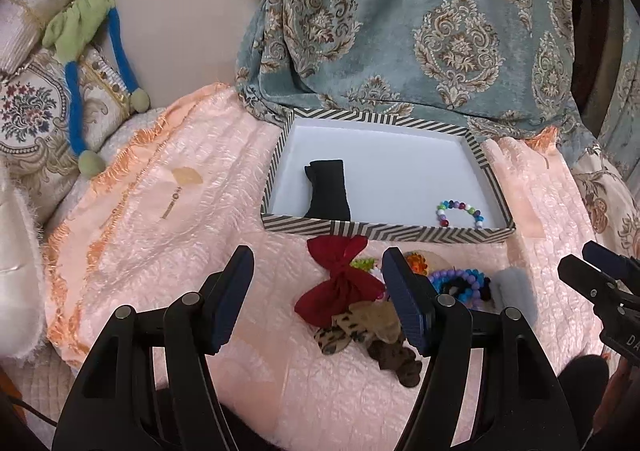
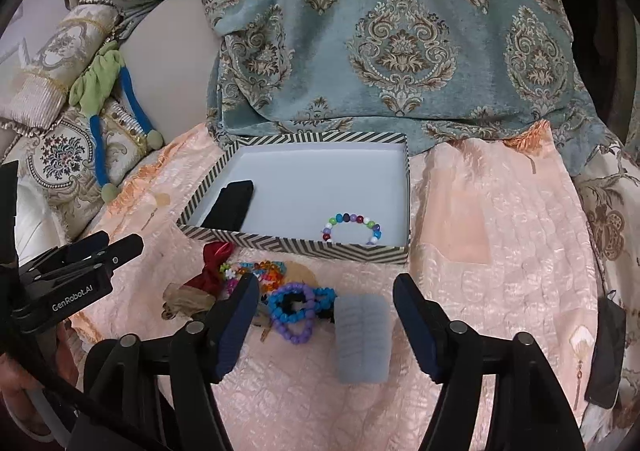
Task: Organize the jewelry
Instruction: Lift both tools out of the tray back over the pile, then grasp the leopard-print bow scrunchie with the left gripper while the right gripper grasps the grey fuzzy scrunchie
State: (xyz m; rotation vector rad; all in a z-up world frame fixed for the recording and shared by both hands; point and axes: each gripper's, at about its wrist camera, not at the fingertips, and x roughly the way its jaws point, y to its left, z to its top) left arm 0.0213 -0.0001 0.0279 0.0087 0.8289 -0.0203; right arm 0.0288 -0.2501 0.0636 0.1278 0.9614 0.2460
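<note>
Black left gripper (image 1: 316,299) and right gripper (image 2: 326,325) tilt downward, near the striped cardboard box (image 2: 288,247). Both sets of fingers are spread, pinching nothing.

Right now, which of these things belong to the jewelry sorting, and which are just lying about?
Part of the job:
- striped cardboard box
- multicoloured bead bracelet inside it
- black fabric roll inside it
- blue and purple bead bracelets
- dark red fabric bow
- grey ribbed pad

Lying about:
- green and blue cloth toy
- teal patterned curtain
- embroidered cushion
</note>
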